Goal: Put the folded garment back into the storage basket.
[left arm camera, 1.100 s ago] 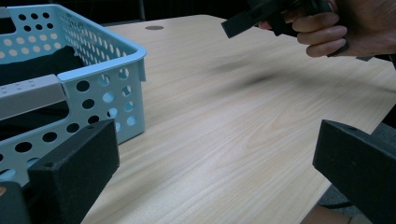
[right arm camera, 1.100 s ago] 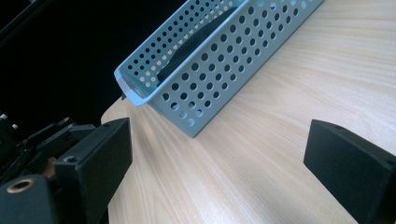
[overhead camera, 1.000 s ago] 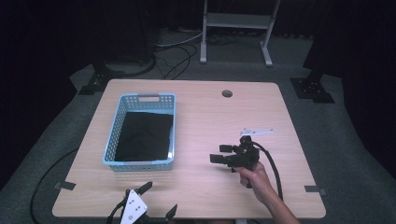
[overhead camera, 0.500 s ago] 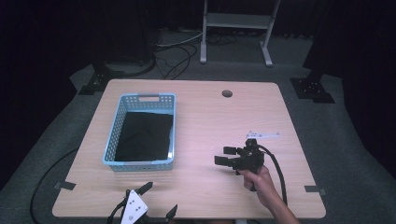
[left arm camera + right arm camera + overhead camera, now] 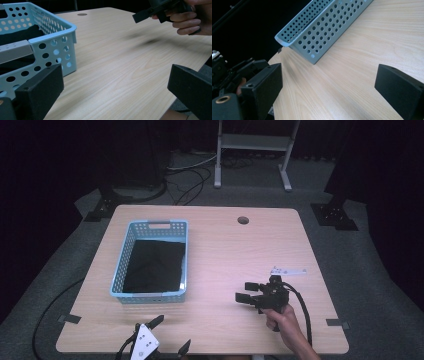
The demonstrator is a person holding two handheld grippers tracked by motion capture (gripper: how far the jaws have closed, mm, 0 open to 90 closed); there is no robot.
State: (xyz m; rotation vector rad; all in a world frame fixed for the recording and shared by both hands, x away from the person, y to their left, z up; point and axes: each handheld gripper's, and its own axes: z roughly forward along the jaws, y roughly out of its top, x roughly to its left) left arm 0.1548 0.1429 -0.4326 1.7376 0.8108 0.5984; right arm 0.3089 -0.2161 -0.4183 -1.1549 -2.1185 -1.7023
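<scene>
Right gripper (image 5: 246, 291) sits over bare table (image 5: 225, 250) at roughly 4 o'clock of the tabletop, jaws spread wide with nothing between them, pointing toward 9 o'clock at the blue basket (image 5: 126, 265). Left gripper (image 5: 171, 334) is parked at the near edge around 6 o'clock, jaws also released and empty; in its own view the basket's near corner (image 5: 70, 32) is just beside its left jaw, and the person's right hand (image 5: 191, 18) shows farther off at the top right. Basket is left of table centre, about 9 o'clock, well apart from the right gripper. Inside it: a flat black item (image 5: 152, 266), looks like folded cloth, lying across most of the floor; can't tell if anything's under it. The only other loose thing is a small white strip (image 5: 288, 270) on the table at 3 o'clock, just beyond the right gripper. My read: the step is a reach toward the basket. To do it well, keep the jaws open, come over the perforated wall rather than at it, tilt down once past the rim, and pinch a raised edge or fold of the cloth, since flat fabric gives the pads little to bite. The basket looks light; the left gripper could brace the near wall if it slides.
</scene>
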